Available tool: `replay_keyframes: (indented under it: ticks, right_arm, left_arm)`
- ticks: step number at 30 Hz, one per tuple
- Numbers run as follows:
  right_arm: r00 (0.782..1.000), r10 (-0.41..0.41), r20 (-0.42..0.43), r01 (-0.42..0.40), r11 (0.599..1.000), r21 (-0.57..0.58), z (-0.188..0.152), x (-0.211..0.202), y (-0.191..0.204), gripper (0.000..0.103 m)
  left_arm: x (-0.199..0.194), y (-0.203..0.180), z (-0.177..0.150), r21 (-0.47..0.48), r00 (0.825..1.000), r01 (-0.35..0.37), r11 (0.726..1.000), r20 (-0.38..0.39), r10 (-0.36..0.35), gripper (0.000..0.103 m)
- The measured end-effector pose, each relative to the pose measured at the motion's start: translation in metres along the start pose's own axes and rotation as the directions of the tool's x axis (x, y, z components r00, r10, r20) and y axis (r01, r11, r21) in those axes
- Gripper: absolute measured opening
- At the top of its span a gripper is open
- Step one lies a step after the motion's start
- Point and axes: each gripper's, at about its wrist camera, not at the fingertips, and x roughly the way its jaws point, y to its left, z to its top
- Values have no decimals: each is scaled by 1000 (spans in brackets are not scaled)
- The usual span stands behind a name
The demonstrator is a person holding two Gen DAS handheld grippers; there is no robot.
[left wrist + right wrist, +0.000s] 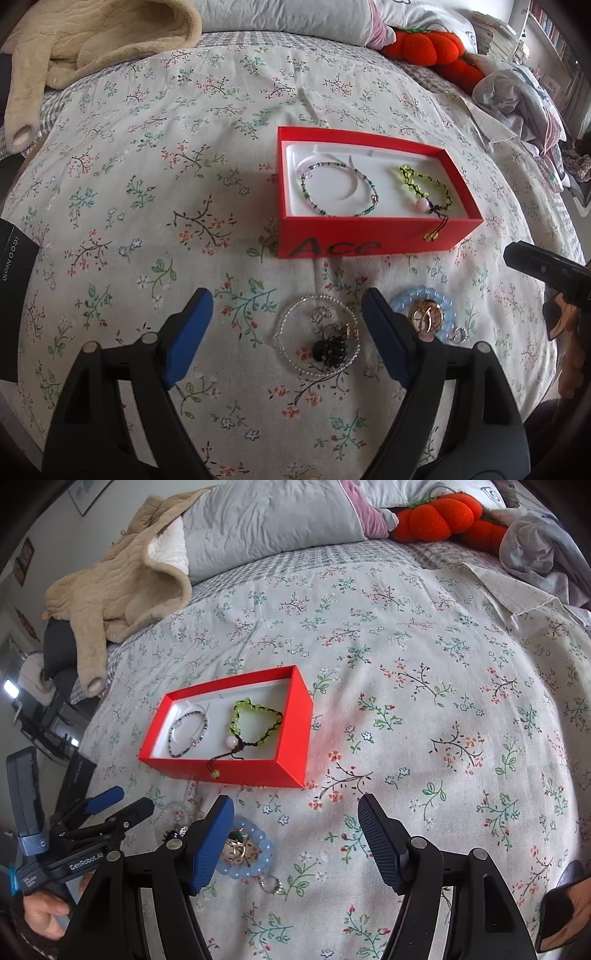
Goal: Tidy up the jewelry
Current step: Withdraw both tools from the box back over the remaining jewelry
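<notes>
Fingers of both tools stand apart and hold nothing — left gripper (288,310) above a clear beaded bracelet (317,336), right gripper (295,829) beside a pale-blue bead bracelet (246,849). Behind them on the floral bedspread (424,657), a red box (369,236) holds a multicoloured bead bracelet (338,190) and a green braided bracelet (424,188).
</notes>
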Motion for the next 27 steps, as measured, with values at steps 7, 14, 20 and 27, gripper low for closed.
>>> replay_keyframes:
  ticks: [7, 14, 20, 27]
  right_arm:
    - [997, -27, -66, 24, 999, -42, -19, 16, 3, 73]
    - [995, -48, -92, 37, 992, -120, -34, 22, 16, 74]
    - [992, -83, -95, 67, 985, -160, -44, 27, 17, 78]
    - [985, -107, -133, 75, 971, -227, -60, 38, 25, 78]
  left_arm:
    - [-6, 4, -12, 36, 1000, -14, 999, 25, 13, 83]
    - [0, 0, -27, 83, 1000, 10, 997, -8, -9, 83]
    - [-4, -10, -46, 132, 996, 93, 987, 2, -94, 83]
    - [-1, -16, -55, 175, 988, 152, 973, -28, -149, 64]
